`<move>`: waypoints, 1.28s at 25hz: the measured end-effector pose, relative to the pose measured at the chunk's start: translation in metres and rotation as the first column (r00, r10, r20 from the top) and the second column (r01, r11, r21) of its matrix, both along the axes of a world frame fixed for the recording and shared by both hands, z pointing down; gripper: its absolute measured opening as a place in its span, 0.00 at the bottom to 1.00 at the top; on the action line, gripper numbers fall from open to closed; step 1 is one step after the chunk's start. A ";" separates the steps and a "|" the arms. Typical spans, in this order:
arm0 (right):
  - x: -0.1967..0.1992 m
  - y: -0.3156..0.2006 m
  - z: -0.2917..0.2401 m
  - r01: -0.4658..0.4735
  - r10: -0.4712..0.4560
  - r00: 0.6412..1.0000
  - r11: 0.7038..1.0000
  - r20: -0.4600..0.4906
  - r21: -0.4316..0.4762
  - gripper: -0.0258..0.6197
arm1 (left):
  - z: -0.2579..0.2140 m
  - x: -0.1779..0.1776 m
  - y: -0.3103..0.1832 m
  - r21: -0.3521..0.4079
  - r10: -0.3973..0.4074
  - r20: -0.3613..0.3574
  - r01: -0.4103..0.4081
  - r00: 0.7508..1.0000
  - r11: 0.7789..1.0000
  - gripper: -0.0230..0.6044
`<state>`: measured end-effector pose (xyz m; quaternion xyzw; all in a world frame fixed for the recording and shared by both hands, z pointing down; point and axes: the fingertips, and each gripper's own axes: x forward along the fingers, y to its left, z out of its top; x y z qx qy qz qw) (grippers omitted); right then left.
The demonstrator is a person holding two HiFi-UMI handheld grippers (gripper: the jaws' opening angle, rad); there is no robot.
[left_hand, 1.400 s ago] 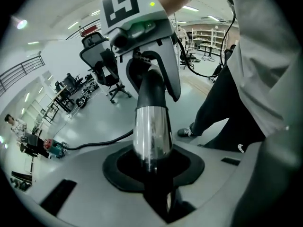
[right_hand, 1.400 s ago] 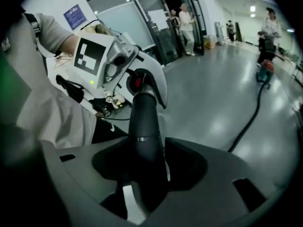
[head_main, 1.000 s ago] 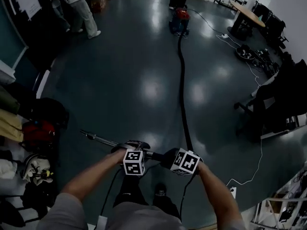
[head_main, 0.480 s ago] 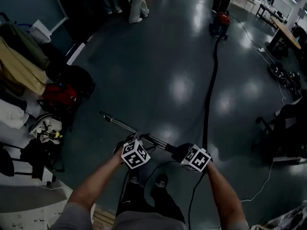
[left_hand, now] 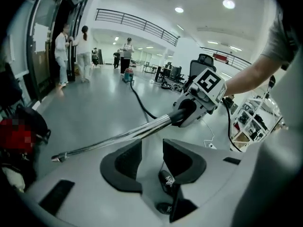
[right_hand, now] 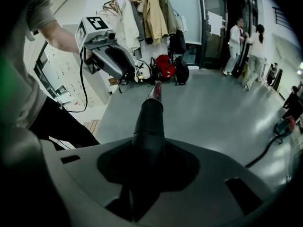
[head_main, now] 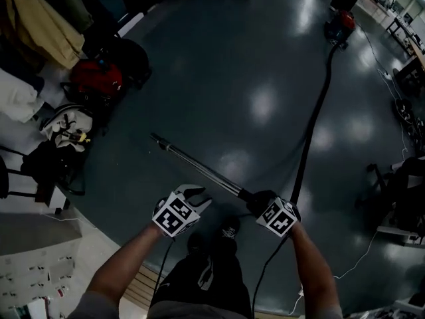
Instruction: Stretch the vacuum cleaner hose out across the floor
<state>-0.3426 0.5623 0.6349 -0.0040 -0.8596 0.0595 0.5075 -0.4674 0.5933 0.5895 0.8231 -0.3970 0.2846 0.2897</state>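
The black hose [head_main: 312, 128] runs across the dark floor from the red vacuum cleaner [head_main: 339, 25] to the wand's black handle [right_hand: 149, 122]. My right gripper [head_main: 260, 201] is shut on that handle. From there the metal wand [head_main: 199, 168] slants away to the upper left. My left gripper [head_main: 192, 194] hangs just beside the wand, apart from it. Its jaws have just been closing and stand parted with nothing between them. In the left gripper view [left_hand: 152, 150] the wand [left_hand: 118, 136] passes beyond the fingertips, and a shoe [left_hand: 166, 181] shows through the gap.
Coats [head_main: 40, 18], a red bag [head_main: 96, 78] and other bags [head_main: 66, 128] crowd the left side. A chair [head_main: 398, 178] and cables [head_main: 405, 111] stand at the right. A pale raised floor [head_main: 40, 264] lies at the lower left. People [left_hand: 78, 53] stand by the far doors.
My left gripper has come off the wand and now sits beside it, rolled over. Both grippers have sunk, and the view has swung left toward the coats and bags.
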 end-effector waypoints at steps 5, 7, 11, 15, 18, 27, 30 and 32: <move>-0.020 0.044 0.068 0.099 -0.099 0.995 0.995 -0.017 -0.013 0.22 | 0.070 -0.013 0.065 -0.104 -0.138 -0.073 0.130 0.988 0.986 0.27; -0.031 0.059 0.094 0.143 -0.143 0.990 0.990 -0.015 -0.022 0.22 | 0.096 -0.018 0.082 -0.133 -0.201 -0.089 0.188 0.976 0.973 0.27; -0.042 0.084 0.147 0.234 -0.234 0.972 0.972 -0.002 -0.026 0.22 | 0.140 -0.012 0.103 -0.175 -0.322 -0.124 0.299 0.938 0.938 0.27; -0.047 0.107 0.197 0.302 -0.301 0.953 0.953 0.027 -0.013 0.22 | 0.180 0.000 0.119 -0.190 -0.443 -0.127 0.417 0.887 0.889 0.27; -0.047 0.125 0.230 0.337 -0.335 0.941 0.941 0.055 -0.020 0.22 | 0.211 0.011 0.138 -0.186 -0.520 -0.085 0.499 0.850 0.846 0.27; -0.040 0.192 0.322 0.473 -0.474 0.874 0.880 0.108 0.034 0.22 | 0.302 0.044 0.217 -0.181 -0.713 0.032 0.706 0.700 0.685 0.16; -0.038 0.219 0.349 0.552 -0.557 0.822 0.831 0.121 0.073 0.22 | 0.334 0.054 0.239 -0.169 -0.750 0.027 0.743 0.661 0.648 0.14; -0.036 0.234 0.372 0.595 -0.605 0.788 0.796 0.113 0.112 0.22 | 0.356 0.058 0.251 -0.160 -0.764 0.014 0.756 0.644 0.635 0.14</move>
